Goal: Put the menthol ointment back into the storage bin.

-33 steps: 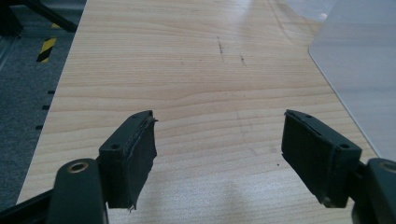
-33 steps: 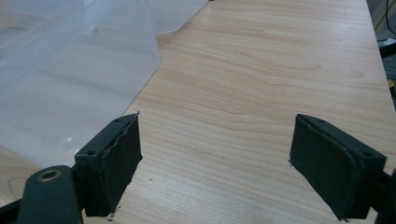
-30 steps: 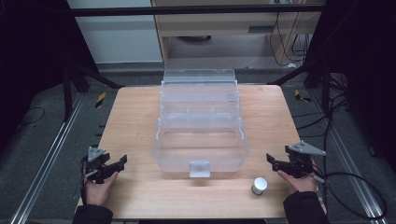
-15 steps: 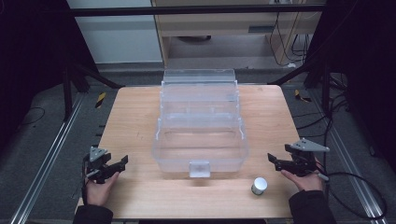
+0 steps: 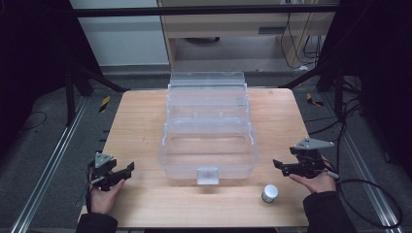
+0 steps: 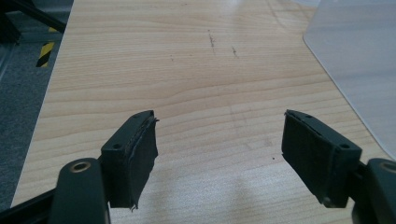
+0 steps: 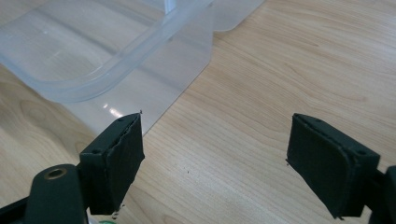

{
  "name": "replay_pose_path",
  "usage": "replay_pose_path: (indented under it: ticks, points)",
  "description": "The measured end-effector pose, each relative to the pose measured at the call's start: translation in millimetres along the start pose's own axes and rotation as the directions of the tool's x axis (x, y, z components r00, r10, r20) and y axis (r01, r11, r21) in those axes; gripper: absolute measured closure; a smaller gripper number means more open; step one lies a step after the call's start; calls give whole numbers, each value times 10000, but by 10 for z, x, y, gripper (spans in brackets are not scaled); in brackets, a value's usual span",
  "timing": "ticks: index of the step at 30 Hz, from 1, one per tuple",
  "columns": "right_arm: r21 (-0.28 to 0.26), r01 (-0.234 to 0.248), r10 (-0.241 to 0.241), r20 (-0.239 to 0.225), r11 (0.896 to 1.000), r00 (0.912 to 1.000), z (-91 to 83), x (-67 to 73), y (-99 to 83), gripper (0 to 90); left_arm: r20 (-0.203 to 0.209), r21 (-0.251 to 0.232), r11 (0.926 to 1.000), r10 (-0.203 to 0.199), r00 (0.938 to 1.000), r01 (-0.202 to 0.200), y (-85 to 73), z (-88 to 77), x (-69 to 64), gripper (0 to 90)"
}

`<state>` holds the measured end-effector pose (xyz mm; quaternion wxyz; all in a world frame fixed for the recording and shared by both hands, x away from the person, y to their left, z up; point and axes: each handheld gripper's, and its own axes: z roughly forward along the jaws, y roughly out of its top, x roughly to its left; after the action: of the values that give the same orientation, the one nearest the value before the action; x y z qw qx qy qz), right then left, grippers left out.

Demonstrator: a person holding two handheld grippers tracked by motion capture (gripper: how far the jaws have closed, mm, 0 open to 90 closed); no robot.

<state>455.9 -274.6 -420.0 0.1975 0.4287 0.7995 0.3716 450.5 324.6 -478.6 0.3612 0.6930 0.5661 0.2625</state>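
**Both grippers rested wide apart at the near corners, clear box between them**

We saw the left gripper held low over the near left corner of the wooden table, the left hand cupped under it, jaws pointing right toward the box. In the left gripper view its two black padded jaws stood well apart with bare wood grain between them; one pad's edge looked frayed. We saw the right gripper at the near right edge, cradled in the right hand, a grey three-cornered plate on top, a cable looping off to the right. Its jaws also stood wide apart, holding nothing, aimed left at the box.

The clear plastic box sat mid-table, rounded at the corners, lid thrown back on the far side, a small latch at its near wall. A small round white-topped container stood near the right hand, apart from the box. We could not make out what it was, and the box's see-through walls blurred its inside.
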Motion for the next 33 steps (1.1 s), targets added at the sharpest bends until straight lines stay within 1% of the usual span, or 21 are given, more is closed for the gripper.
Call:
replay_pose_path:
  ticks: [1,2,4,7,9,13,16,18,19,21,23,27,30,31,32,33]
  points:
    - [213,220,-219,-49,9995,9997,-5,14,43,177,25,30,10000,38,10000,-38,0,0,-1,259]
    - [213,220,-219,-49,9995,9997,-5,14,43,177,25,30,10000,38,10000,-38,0,0,-1,259]
    - [434,587,-579,-174,9973,9982,-16,34,99,176,48,13,10000,32,10000,-32,2,2,-3,259]
    - [756,831,-799,-433,9937,9959,-40,64,172,165,75,26,10000,48,10000,-48,1,3,-5,259]
    - [826,909,-872,-479,9924,9950,-45,73,190,165,81,44,10000,68,9999,-69,1,5,-7,259]
    - [1086,1376,-1295,-790,9845,9884,-63,110,256,165,89,71,9999,110,9999,-111,0,8,-11,259]
    - [1199,1636,-1527,-954,9792,9837,-83,130,290,174,110,112,9998,150,9998,-151,-2,14,-16,258]
    - [1286,1728,-1596,-1063,9765,9814,-94,140,308,175,111,130,9998,169,9998,-171,-3,17,-19,258]
    - [1415,1842,-1690,-1125,9727,9792,-105,149,325,177,107,133,9998,172,9998,-173,-3,19,-21,258]
    - [1435,1888,-1735,-1128,9715,9784,-112,157,335,178,117,154,9997,204,9997,-206,-4,21,-25,257]
    - [1484,2040,-1864,-1239,9677,9746,-123,172,354,178,133,170,9996,217,9997,-219,-4,22,-27,258]
    - [1716,2395,-2171,-1398,9556,9661,-136,207,380,185,135,224,9995,241,9996,-244,-6,29,-30,257]
    - [1981,2831,-2524,-1664,9384,9532,-138,244,401,186,144,257,9993,268,9995,-272,-6,31,-33,257]
    - [2053,2892,-2568,-1706,9350,9513,-137,258,405,187,146,262,9993,280,9995,-284,-6,31,-36,257]
    - [2053,2892,-2568,-1706,9350,9513,-137,258,405,187,146,262,9993,280,9995,-284,-6,31,-36,257]
    - [2076,2991,-2645,-1785,9314,9477,-137,269,409,188,138,267,9992,297,9995,-300,-7,32,-36,257]
